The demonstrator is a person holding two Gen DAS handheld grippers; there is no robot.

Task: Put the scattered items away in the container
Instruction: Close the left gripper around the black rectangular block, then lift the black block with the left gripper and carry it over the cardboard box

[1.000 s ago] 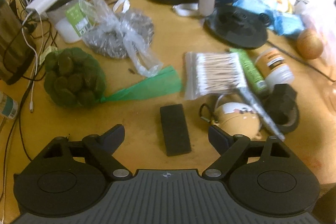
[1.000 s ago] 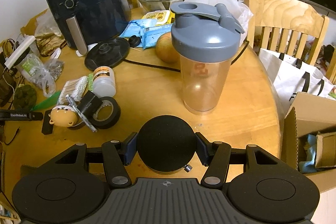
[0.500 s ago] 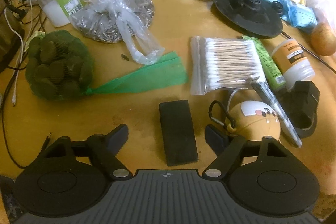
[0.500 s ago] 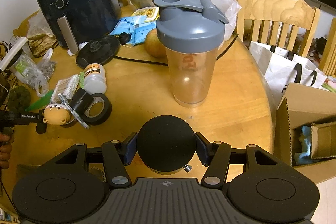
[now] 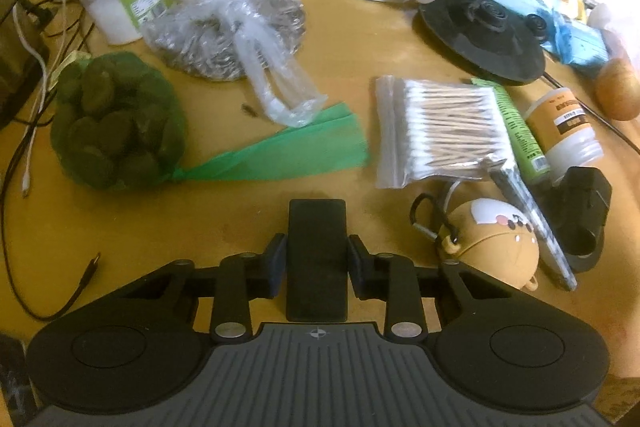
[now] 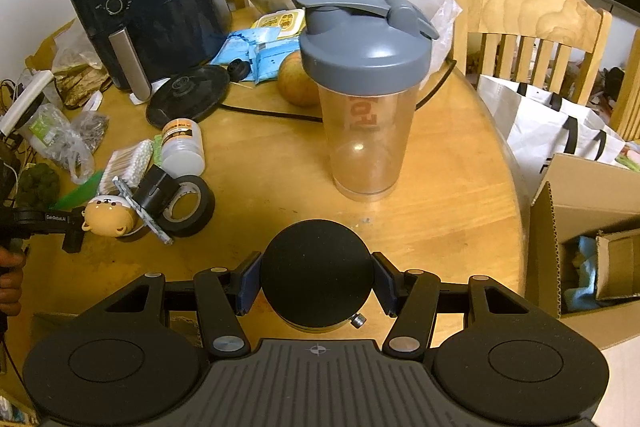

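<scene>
We find the left gripper [image 5: 317, 259] pinching a flat black block [image 5: 317, 259] just above the wooden table [image 5: 224, 211]. The right gripper [image 6: 316, 277] pinches a round black disc [image 6: 316, 269]; bare tabletop lies beyond it. At the table's right edge, an open cardboard box [image 6: 580, 211] holds blue material and smaller cardboard. Farther off, the lidded shaker bottle [image 6: 366, 91] looks empty.

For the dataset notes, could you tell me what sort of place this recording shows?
Most likely a home dining or kitchen corner: a round wooden table cluttered with household bits, a dark air fryer at the back, and a wooden dining chair beside it.
</scene>
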